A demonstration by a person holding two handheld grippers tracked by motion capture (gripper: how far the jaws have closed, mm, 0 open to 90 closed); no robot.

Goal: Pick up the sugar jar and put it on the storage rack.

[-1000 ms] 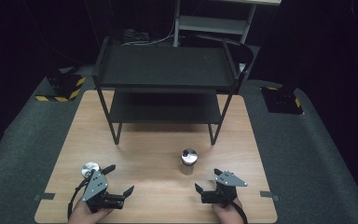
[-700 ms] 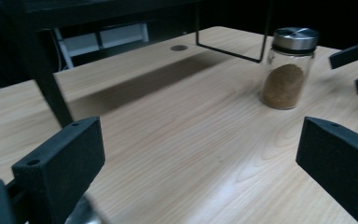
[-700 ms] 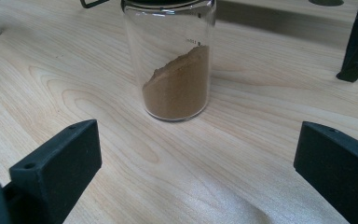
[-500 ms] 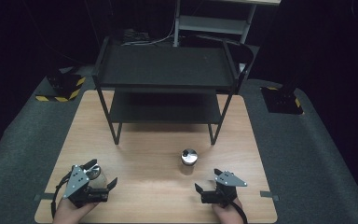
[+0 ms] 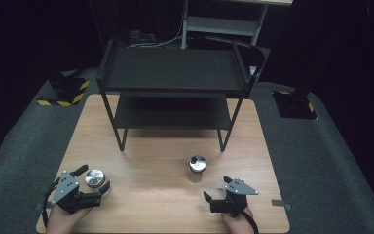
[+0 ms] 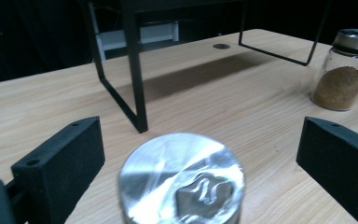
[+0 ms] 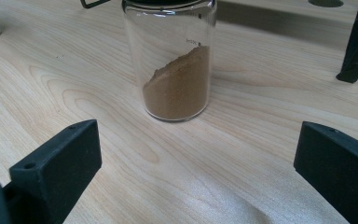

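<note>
While the left tool [image 5: 91,183] stands open with a silver-lidded jar [image 5: 94,177] upright between its jaws at the tabletop's [image 5: 156,161] front-left corner, untouched, the spice jar [image 5: 197,165] stands upright mid-front, just ahead of the open right tool [image 5: 217,195], the nearer one.

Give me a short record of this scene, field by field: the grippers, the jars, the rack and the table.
left gripper: open, jaws either side of the silver-lidded jar, not closed on it
right gripper: open, apart from the glass jar of brown powder, which stands upright ahead of it
rack: black two-tier metal shelf, at the table's far side
table: light wooden tabletop
</note>
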